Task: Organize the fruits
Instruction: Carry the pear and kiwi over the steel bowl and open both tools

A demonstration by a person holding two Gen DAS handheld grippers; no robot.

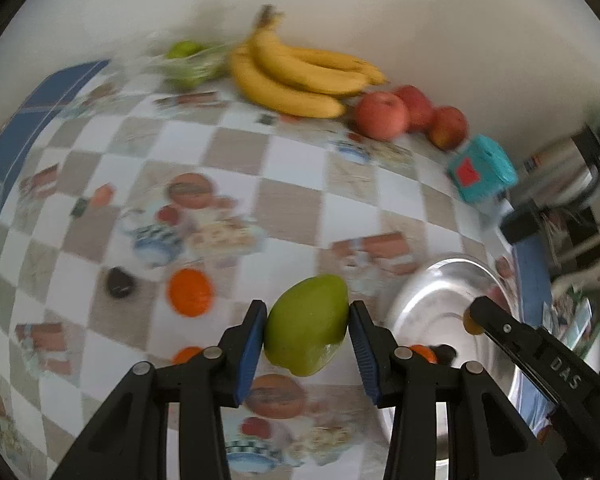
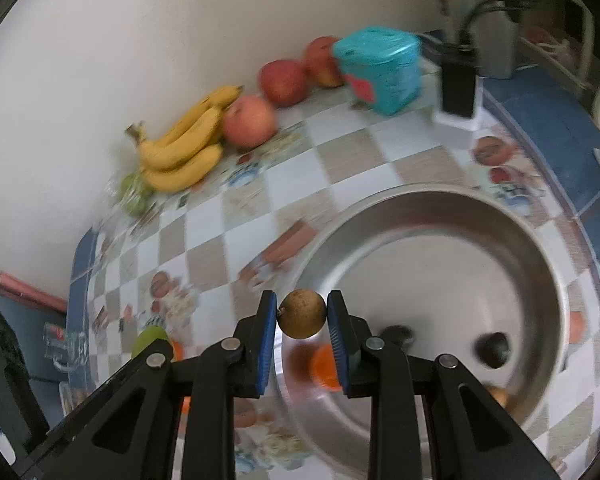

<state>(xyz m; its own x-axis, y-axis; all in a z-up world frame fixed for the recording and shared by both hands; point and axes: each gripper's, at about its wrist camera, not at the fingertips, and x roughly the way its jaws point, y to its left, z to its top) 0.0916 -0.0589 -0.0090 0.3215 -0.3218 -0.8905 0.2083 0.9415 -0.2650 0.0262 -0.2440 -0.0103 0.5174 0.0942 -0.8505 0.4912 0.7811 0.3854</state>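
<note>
My left gripper (image 1: 307, 330) is shut on a green mango (image 1: 306, 326) and holds it above the checkered tablecloth, left of the steel bowl (image 1: 428, 312). My right gripper (image 2: 302, 320) is shut on a small brown round fruit (image 2: 302, 313) over the near left rim of the steel bowl (image 2: 540, 248); it also shows in the left wrist view (image 1: 473, 323). An orange fruit (image 2: 326, 366) and a dark fruit (image 2: 494, 349) lie in the bowl. Another orange fruit (image 1: 190, 292) and a dark fruit (image 1: 119, 282) lie on the cloth.
Bananas (image 1: 296, 76), three red apples (image 1: 380, 115) and green fruit in a clear bag (image 1: 188, 62) line the wall. A teal box (image 1: 482, 168) and a black and white device (image 2: 458, 88) stand at the back right. The table's blue border (image 2: 572, 128) marks its edge.
</note>
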